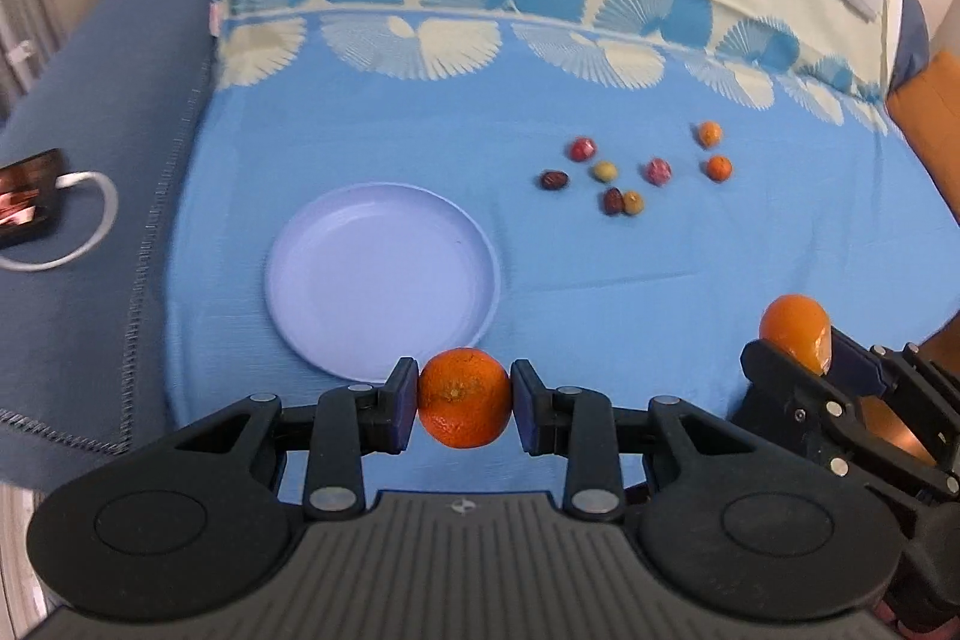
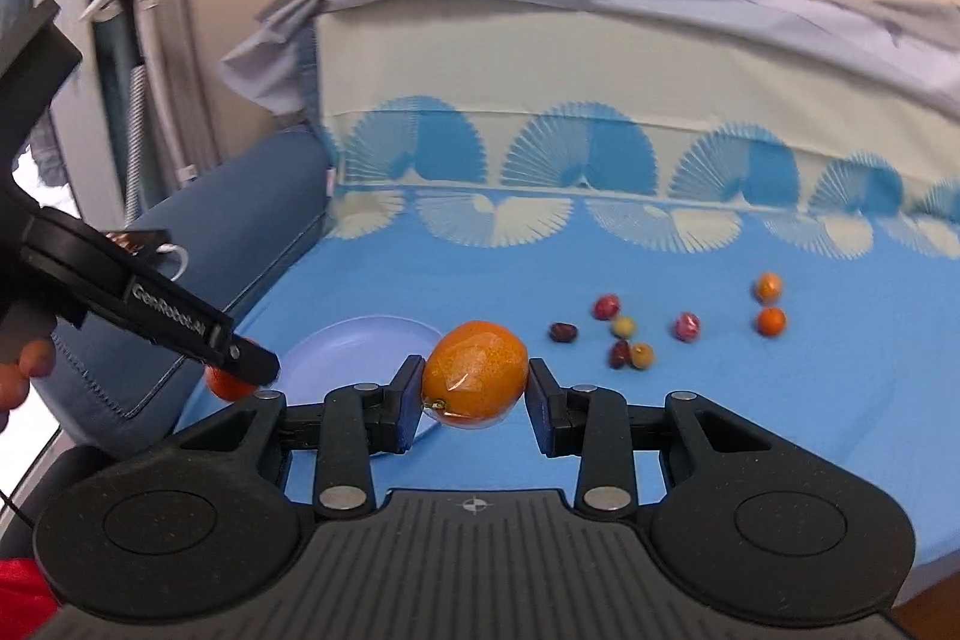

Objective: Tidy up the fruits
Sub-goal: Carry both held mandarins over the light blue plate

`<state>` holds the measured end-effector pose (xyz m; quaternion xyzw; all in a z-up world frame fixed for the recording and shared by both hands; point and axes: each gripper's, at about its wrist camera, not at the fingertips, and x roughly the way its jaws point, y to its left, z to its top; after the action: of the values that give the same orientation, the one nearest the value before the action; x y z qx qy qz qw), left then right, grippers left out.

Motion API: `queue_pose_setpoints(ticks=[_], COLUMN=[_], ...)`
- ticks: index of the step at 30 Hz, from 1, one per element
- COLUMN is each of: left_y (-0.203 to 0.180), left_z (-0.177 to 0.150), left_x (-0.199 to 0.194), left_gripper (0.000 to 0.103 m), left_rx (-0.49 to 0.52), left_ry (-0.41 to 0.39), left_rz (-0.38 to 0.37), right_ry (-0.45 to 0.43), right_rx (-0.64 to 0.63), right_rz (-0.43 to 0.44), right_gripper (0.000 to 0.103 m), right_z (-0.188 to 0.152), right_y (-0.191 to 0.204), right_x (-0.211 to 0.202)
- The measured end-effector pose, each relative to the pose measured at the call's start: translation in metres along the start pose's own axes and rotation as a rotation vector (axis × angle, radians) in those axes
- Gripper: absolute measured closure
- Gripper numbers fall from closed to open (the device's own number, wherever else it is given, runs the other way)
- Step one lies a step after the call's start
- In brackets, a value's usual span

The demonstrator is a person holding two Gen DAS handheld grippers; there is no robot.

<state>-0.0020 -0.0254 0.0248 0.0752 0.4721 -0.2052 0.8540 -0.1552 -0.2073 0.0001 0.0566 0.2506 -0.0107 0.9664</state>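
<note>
My left gripper [image 1: 463, 397] is shut on a round orange [image 1: 463, 396], held just above the near rim of an empty pale blue plate [image 1: 384, 280]. My right gripper [image 2: 474, 385] is shut on a larger wrapped orange [image 2: 475, 373], right of the plate [image 2: 360, 340]; it also shows at the right in the left wrist view [image 1: 795, 334]. Several small fruits lie on the blue cloth beyond: two small oranges [image 1: 718, 168], dark dates [image 1: 552, 179], reddish [image 1: 582, 149] and yellowish ones [image 1: 603, 171].
The blue fan-patterned cloth [image 1: 660, 250] covers a bed or sofa with a dark blue blanket [image 1: 108, 160] on the left. A phone [image 1: 27, 202] with a white cable lies on the blanket. An orange cushion [image 1: 930, 118] is at the right edge.
</note>
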Motion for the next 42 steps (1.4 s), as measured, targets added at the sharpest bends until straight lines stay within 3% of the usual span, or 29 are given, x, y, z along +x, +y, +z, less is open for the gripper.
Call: queue_pose_setpoints(ticks=[14, 42], left_y=[0.032, 0.043], left_z=[-0.027, -0.027], left_x=[-0.044, -0.038], left_gripper=[0.066, 0.066], left_rx=[-0.080, -0.125], left_ry=[-0.085, -0.066], left_rz=[0.036, 0.051], right_ry=[-0.016, 0.016], right_rx=[-0.105, -0.106], right_rz=[0.036, 0.074], right_gripper=[0.065, 0.065], right_z=[0.005, 0.002], right_y=[0.034, 0.030], right_x=[-0.014, -0.003])
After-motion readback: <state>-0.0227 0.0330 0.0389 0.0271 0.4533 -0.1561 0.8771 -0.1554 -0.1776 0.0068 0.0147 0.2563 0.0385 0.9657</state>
